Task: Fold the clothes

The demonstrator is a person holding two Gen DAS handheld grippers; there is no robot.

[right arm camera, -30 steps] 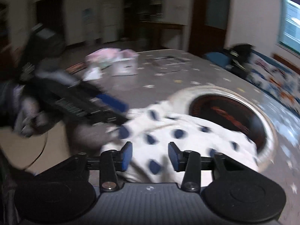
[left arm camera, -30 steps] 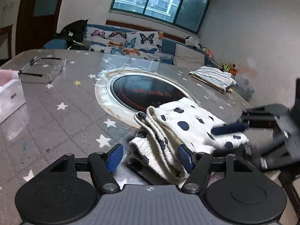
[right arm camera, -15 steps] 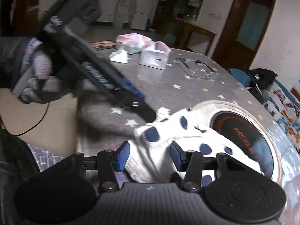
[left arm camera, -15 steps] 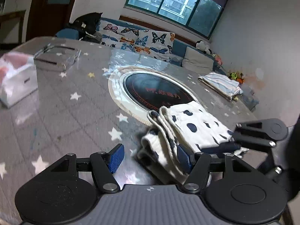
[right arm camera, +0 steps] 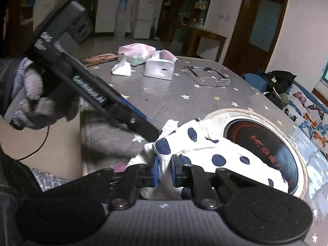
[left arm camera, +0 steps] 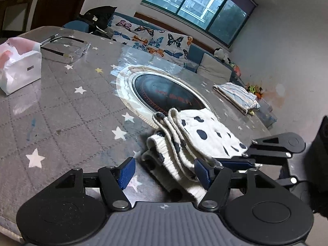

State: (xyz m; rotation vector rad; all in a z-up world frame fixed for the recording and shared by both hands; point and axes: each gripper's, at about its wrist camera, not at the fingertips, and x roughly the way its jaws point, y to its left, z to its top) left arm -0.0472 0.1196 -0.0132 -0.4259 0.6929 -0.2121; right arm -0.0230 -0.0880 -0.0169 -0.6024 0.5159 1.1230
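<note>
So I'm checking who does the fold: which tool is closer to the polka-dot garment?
Right. The right tool is closing, cloth of the polka-dot garment pinched between its pads. The left tool stands open at the folded edge, cloth between its fingers, unpinched.

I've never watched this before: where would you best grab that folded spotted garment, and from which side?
Probably the thick stacked edge of the spotted garment nearest the table's rim, approached from that rim. There the layers bunch into a ridge; the right tongs are closing on a fold there.

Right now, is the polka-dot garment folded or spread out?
Folded: the polka-dot garment lies in stacked layers, several doubled ribbed edges showing along its near side.
</note>
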